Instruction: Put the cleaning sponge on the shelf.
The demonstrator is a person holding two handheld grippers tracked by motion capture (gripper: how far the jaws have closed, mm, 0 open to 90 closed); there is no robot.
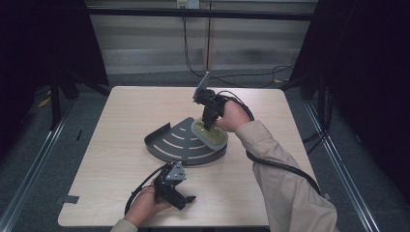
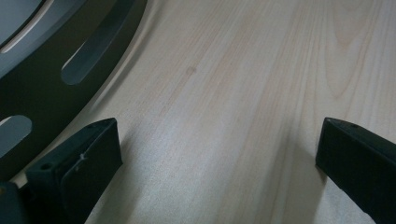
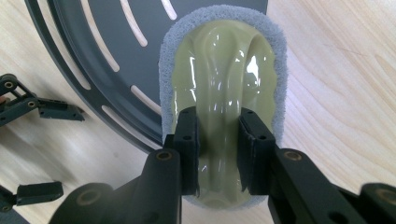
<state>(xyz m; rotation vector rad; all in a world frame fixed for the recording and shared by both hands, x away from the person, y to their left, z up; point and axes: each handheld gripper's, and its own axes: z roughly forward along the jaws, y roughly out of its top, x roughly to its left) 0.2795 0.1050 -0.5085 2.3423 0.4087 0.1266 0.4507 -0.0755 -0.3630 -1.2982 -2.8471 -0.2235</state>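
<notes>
The right hand-held gripper (image 3: 218, 154) is clamping the glossy raised ridge of a foam-edged scrubber (image 3: 222, 79) lying ahead of it on the slotted tray (image 3: 88, 51). That slick ridge probably needs firm pinching. The left hand-held gripper (image 2: 219, 158) is gaping above bare counter (image 2: 243, 70).

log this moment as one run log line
right gripper: shut on scrub pad | pad on slotted tray | left gripper: open, idle above table
</notes>
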